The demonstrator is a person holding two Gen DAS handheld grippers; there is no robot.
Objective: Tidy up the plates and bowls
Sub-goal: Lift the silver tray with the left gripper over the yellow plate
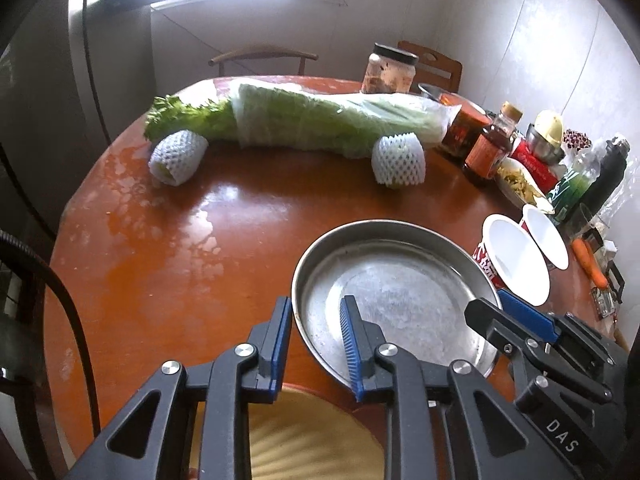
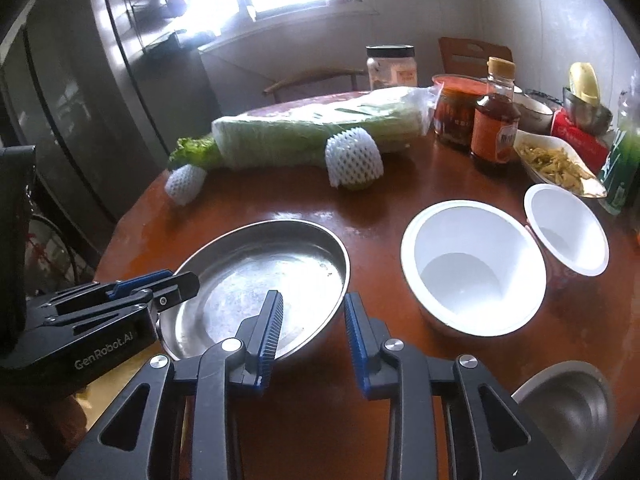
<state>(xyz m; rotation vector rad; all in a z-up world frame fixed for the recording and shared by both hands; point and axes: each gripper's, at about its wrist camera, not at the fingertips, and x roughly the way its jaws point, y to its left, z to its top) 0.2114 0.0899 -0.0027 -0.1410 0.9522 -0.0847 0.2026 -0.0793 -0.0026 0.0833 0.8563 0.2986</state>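
Both my grippers, left (image 1: 316, 320) and right (image 2: 314, 316), pinch the steel plate's (image 2: 256, 272) near rim, ready to carry it level toward the yellow plate (image 1: 304, 436)

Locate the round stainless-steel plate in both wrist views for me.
Left wrist: round stainless-steel plate lower centre-right, its near rim between this gripper's fingers.
Right wrist: lower centre-left, above this gripper's left finger.
Shared landmark: large white paper bowl, to the plate's right.
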